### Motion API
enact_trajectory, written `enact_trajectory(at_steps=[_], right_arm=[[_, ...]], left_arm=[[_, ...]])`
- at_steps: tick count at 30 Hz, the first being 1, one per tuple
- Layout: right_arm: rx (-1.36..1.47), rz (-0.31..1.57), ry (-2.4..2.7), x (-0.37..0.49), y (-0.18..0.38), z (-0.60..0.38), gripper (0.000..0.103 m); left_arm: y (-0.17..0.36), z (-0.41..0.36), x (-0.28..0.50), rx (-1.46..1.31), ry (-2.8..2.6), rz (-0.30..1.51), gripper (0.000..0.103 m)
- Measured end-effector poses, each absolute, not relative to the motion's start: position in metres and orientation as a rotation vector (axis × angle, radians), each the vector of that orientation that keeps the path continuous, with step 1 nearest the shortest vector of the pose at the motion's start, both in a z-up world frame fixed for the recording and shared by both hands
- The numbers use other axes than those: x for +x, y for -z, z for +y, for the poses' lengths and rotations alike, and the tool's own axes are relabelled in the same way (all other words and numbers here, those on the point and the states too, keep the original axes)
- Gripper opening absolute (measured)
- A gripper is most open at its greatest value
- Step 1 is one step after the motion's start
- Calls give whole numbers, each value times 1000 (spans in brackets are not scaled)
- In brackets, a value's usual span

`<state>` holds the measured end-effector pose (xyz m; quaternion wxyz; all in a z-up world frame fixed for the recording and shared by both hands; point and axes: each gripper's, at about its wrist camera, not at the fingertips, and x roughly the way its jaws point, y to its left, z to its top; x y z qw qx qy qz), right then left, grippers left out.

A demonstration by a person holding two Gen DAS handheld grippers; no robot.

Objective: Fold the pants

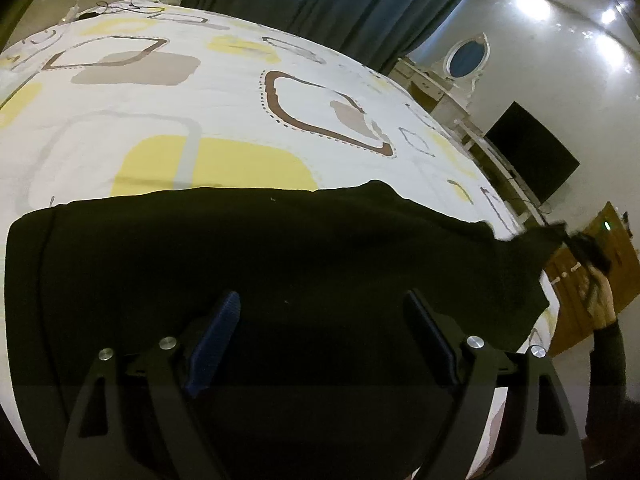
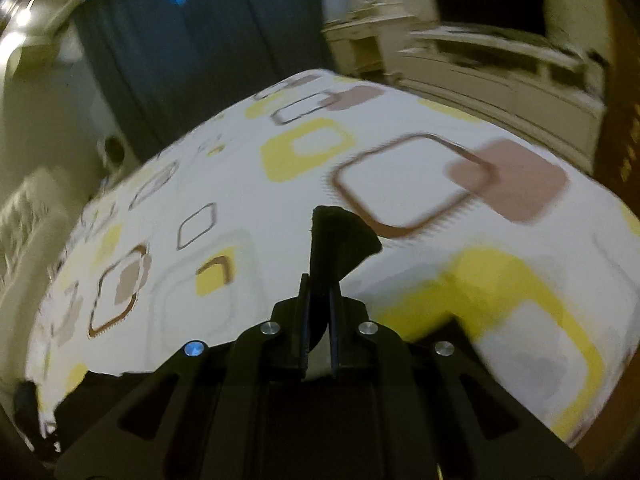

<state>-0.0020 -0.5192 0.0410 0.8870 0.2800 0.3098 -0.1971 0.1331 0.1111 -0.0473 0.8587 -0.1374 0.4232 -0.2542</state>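
The black pants (image 1: 260, 264) lie spread across the near edge of the bed (image 1: 224, 100), whose sheet is white with yellow, brown and grey squares, and their far right corner is lifted off the sheet toward the bed's right edge. The left gripper (image 1: 324, 320) hangs over the middle of the cloth with its jaws wide apart and nothing between them. The right gripper (image 2: 319, 300) has its jaws clamped together on a pinch of that black cloth, which sticks up past its fingertips above the sheet, and a person's hand (image 1: 602, 296) holds this gripper at the bed's right edge.
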Motion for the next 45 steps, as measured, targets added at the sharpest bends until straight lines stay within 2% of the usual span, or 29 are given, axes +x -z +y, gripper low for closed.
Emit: enact_trajectory(at_steps=[10,18,21,24,28,37,45], right_arm=[[813,671,418,-83,50,-558,7],[981,630,385,-116,89,-567,7],[1049,564,412,-130,87,-566,13],[1043,482,409,-141,69,-545,32],[1152,458,172,-127,67,-499,37],[1270,611,-5,-74,108,-406,38],[1288,606,57,-78,116,-384,41]], left_arm=[[48,100,133,-241,476,893,83],[50,97,131,-224,465,887,83],[50,96,130,-213,470,884,83],[50,95,123,-179,477,875,83],[48,96,110,-188,473,846,83],[35,72,62,-374,571,810,84],[44,-16,39,-570,748,886,86]])
